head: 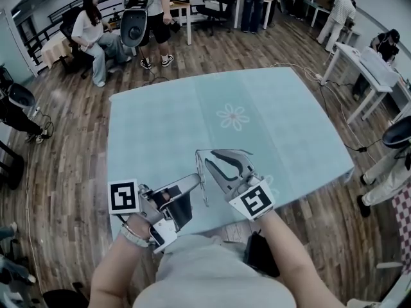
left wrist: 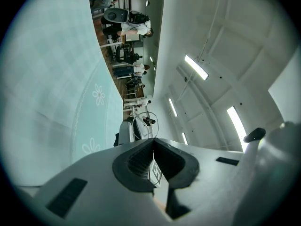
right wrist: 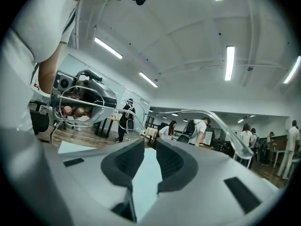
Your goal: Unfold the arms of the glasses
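Your left fingers (left wrist: pixel 134 161) clamp the glasses (left wrist: pixel 148 124); your right fingers (right wrist: pixel 174 161) stand half open, empty. The clear arm (right wrist: pixel 211 111) looks thin, springy and fragile, so take it gently midway along.

- In your head view the glasses (head: pixel 221 151) are thin, clear lines; you cannot trace their lenses against the table (head: pixel 160 127).
- Your left gripper (head: pixel 196 180) pinches them, but its closed jaw tips hide which part.
- Your chest (head: pixel 212 281) hides the table's near edge.
- The far people (head: pixel 90 31) are too small to make out.

Clear glasses (head: pixel 204 181) aloft, one arm out
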Demonstrator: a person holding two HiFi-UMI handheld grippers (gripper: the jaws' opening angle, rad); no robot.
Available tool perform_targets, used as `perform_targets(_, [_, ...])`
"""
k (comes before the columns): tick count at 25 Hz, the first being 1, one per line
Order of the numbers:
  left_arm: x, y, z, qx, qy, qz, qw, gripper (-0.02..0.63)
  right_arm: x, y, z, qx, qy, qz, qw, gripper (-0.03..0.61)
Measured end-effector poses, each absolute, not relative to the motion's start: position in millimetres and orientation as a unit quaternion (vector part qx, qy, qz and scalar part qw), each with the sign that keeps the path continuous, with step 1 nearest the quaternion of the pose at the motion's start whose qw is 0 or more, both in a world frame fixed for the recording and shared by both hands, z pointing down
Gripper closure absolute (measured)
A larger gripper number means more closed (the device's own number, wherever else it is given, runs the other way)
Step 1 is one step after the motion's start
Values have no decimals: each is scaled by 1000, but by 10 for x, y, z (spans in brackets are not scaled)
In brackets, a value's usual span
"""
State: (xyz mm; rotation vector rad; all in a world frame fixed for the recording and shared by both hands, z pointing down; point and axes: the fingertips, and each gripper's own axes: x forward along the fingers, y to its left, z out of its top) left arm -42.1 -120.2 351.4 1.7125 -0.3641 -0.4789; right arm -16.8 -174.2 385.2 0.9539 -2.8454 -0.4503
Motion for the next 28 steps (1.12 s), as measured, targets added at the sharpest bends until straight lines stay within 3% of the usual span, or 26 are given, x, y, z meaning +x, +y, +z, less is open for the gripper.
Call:
perform_targets(9, [-361, -1149, 3563, 733, -148, -207, 631, 601, -393, -1712, 3870, 274, -931, -219, 96, 495])
perform_targets(16, [-380, -1134, 3548, 731, -149, -207, 632, 601, -420, -1708, 3800, 272, -929, -235, 93, 541])
perform_targets(28, [-424, -1164, 3537, 733, -150, -211, 629, 601, -360, -1749, 3802, 287, -932, -208, 73, 544])
